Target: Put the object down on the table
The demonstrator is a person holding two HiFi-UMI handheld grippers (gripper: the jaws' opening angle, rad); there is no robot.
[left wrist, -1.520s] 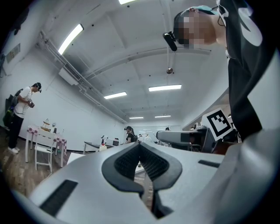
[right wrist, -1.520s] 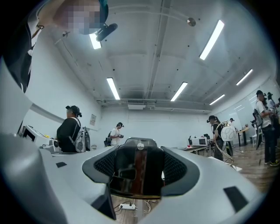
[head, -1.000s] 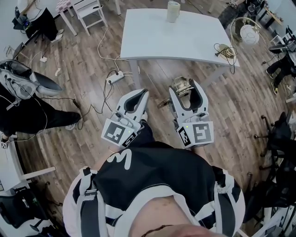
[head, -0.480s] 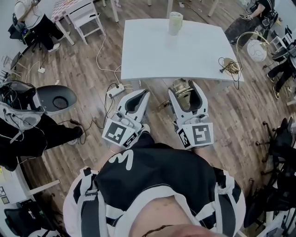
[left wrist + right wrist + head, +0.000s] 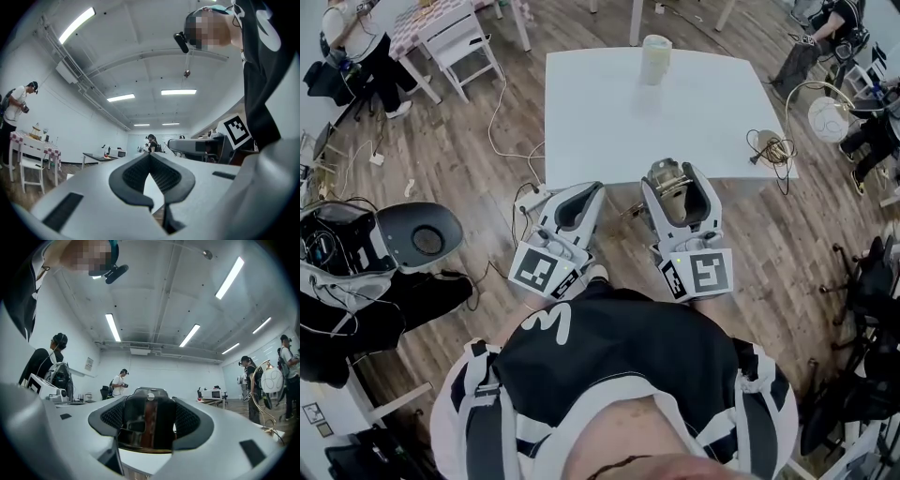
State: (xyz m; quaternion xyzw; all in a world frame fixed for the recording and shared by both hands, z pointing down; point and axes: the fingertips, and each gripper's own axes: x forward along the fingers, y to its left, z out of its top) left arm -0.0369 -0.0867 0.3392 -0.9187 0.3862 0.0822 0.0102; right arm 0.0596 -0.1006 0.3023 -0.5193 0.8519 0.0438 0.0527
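Standing just short of the white table (image 5: 609, 103), the person holds both grippers forward at waist height, side by side, jaws aimed at the table's near edge. In the head view the left gripper (image 5: 592, 187) is pinched closed on nothing, while the right gripper (image 5: 675, 172) is clenched around a brass-coloured metal object (image 5: 667, 179), held in the air over the near edge and not set down. A pale cup (image 5: 654, 58) stands at the far edge and a coil of cable (image 5: 772, 147) lies on the right corner. The only markings are the square black-and-white codes on the gripper cubes and a white logo on the dark shirt; no words can be read. Compared with a second ago, the table sits closer, so the jaw tips now overlap its edge.

The left gripper view shows the left gripper (image 5: 151, 161) with its pad tips touching.

The right gripper view shows the right gripper (image 5: 151, 422) pressed on both sides of the object (image 5: 149, 418), dark with a brown strip.
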